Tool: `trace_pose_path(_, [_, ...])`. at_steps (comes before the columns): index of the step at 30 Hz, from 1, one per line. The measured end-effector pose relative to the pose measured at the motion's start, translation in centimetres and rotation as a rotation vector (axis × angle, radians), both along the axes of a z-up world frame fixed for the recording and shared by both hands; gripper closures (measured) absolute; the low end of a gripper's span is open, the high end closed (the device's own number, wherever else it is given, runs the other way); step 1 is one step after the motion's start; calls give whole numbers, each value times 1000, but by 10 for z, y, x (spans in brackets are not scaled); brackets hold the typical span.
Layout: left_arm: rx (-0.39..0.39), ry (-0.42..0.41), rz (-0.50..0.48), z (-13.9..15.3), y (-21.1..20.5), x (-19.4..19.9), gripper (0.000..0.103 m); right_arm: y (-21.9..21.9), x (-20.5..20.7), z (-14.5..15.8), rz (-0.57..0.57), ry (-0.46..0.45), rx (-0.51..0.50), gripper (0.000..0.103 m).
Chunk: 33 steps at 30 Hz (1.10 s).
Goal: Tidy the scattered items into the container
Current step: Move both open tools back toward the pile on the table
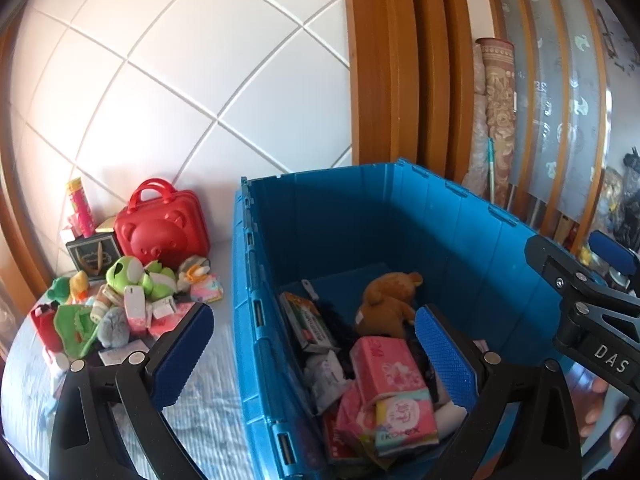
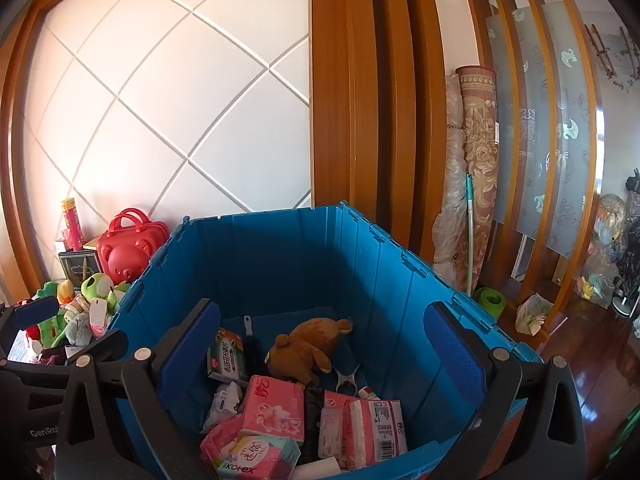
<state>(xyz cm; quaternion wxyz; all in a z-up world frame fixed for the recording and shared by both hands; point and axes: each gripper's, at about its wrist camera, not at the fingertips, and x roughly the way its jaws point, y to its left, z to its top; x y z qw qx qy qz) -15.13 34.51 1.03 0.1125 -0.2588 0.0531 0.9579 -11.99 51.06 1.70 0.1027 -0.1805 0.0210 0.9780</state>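
A blue crate (image 1: 460,232) (image 2: 280,256) stands open on the bed. Inside it lie a brown bear plush (image 1: 390,304) (image 2: 308,344), pink tissue packs (image 1: 388,372) (image 2: 276,404) and a green-and-white box (image 2: 226,356). My left gripper (image 1: 316,356) is open above the crate's left wall and holds nothing. My right gripper (image 2: 324,352) is open over the crate's inside, also with nothing in it. Left of the crate lies a pile of scattered items: a green frog plush (image 1: 136,276) (image 2: 96,286), a grey plush (image 1: 114,326) and small packets.
A red bear-faced case (image 1: 164,228) (image 2: 124,254) and a dark box (image 1: 90,256) stand behind the pile against the white panelled wall. Rolled carpets (image 2: 476,160) and a green mat roll (image 2: 490,302) lean by the wooden frame at the right. A person's fingers (image 1: 600,400) show at the lower right.
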Motion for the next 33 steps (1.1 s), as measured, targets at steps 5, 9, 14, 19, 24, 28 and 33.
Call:
trace_pose_path(5, [-11,1,13,-2,-4,0,1,-3,-2,-1,8,-3,-2,0])
trace_pose_path(9, [-16,-5,46,-5,-17,0,1,-10,-8,-2,27,-5,-10,0])
trace_pose_path(14, [-36,-10,132,-10,-55,0,1,-37,-19,-2,91,13,-47,0])
trace_pose_path(19, [-12,-24,238,-19,-124,-7,1,-94,-34,3,193,27,-44,0])
trace_pose_path(24, [5,-77,321,-42,-216,-23,1,-177,-49,3,306,44,-33,0])
trace_pose_path(28, [-16,-122,369,-65,-298,-37,1,-252,-65,0,335,52,-7,0])
trace_pose_path(33, [-46,-182,429,-89,-406,-57,1,-345,-91,-9,352,12,-23,0])
